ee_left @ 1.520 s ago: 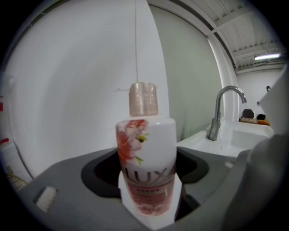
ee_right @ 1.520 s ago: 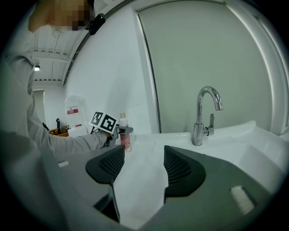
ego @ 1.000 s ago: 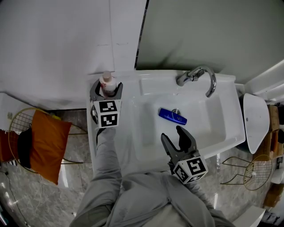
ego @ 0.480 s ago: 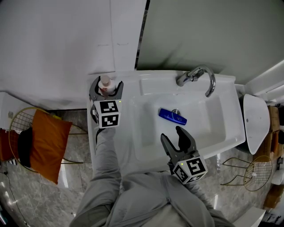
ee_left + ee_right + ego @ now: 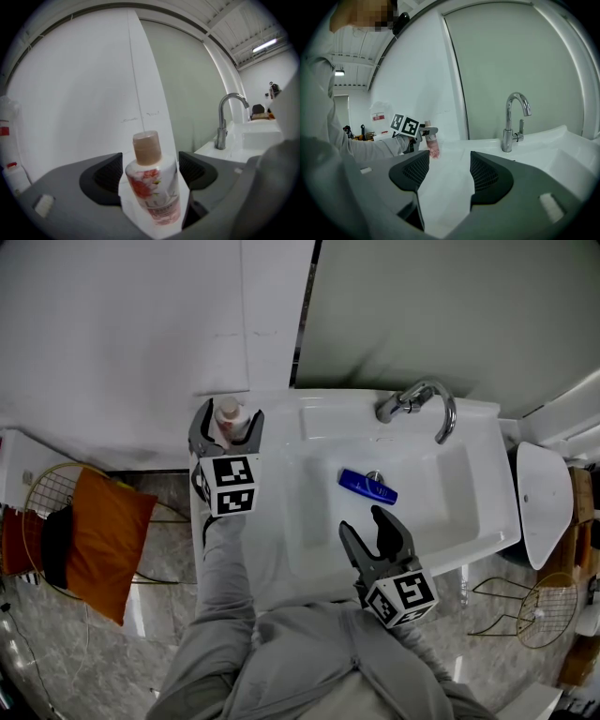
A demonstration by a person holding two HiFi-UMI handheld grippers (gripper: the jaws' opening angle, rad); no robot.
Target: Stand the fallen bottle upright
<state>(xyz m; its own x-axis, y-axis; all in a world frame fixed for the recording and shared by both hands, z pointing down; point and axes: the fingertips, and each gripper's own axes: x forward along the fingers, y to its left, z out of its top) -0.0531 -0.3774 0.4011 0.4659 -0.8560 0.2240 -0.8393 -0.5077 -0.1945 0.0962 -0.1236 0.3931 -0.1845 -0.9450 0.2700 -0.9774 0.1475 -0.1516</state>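
We see the bottle [image 5: 153, 194] standing between the spread jaws of our left gripper [image 5: 150, 174], pink cap up, its top leaning a little left; to the right a tap [image 5: 224, 117] rises from the white sink [image 5: 236, 146]; a pale wall stands behind.

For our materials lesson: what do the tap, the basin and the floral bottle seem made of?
Tap: polished metal, likely chromed; it shines with reflections. Basin: glossy white ceramic or similar; smooth, soft highlights. Floral bottle: probably white plastic, printed label, matte pinkish cap.
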